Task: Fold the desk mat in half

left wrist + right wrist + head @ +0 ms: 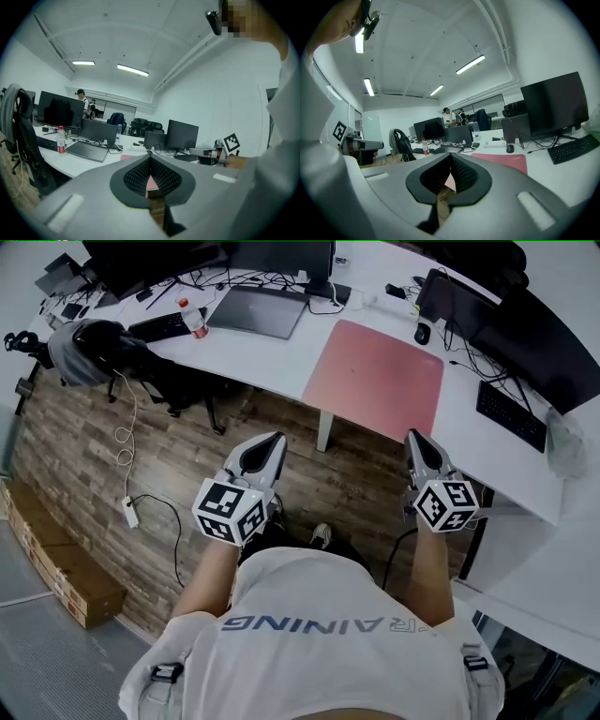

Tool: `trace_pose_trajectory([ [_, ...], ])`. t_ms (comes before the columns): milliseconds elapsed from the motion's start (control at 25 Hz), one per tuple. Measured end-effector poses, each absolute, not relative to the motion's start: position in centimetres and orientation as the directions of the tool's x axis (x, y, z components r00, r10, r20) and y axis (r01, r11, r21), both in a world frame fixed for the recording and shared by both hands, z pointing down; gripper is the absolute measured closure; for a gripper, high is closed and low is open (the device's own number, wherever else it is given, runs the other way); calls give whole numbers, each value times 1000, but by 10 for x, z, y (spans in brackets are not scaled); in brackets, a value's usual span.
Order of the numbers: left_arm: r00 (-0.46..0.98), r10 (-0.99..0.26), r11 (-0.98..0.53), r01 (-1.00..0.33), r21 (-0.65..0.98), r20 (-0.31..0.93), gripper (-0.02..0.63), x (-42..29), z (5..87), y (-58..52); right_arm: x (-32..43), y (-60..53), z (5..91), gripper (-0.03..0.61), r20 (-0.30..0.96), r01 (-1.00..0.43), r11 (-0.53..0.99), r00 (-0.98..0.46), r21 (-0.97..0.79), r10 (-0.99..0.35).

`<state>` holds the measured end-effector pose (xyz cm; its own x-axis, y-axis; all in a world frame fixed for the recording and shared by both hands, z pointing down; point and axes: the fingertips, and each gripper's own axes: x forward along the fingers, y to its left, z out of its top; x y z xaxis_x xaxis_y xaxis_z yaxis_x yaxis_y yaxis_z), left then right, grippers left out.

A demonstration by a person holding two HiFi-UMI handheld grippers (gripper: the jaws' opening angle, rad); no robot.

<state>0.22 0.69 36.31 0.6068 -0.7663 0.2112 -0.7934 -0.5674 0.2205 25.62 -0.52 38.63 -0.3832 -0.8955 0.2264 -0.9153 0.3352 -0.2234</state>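
A pink desk mat (375, 379) lies flat and unfolded on the white desk (272, 362); it also shows in the right gripper view (501, 161). My left gripper (273, 441) is held above the wooden floor, short of the mat's near left corner, with its jaws together and nothing in them. My right gripper (413, 437) hovers just in front of the mat's near right corner, also shut and holding nothing. In the left gripper view the jaws (150, 158) meet at their tips and a sliver of mat (151, 183) shows behind them. The right gripper's tips (451, 157) are likewise closed.
On the desk are a grey laptop (258, 310), a red-capped bottle (194, 320), a mouse (422, 334), a black keyboard (511, 413) and monitors. A chair with a jacket (94, 348) stands at left. A cardboard box (56, 559) and a cable (131, 512) lie on the floor.
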Motion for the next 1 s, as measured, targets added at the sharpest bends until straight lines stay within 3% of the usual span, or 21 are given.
trace_pose_trajectory([
  [640,698,-689,-647,-713,271,192,615,-54,373,-154,177,-142,373,561,258,-941,304,-334,-149,-906],
  [1000,737,-634,-662,-674,328,235,615,-83,406,-229,131,-198,406,561,357,-948,287,-319,-140,-878],
])
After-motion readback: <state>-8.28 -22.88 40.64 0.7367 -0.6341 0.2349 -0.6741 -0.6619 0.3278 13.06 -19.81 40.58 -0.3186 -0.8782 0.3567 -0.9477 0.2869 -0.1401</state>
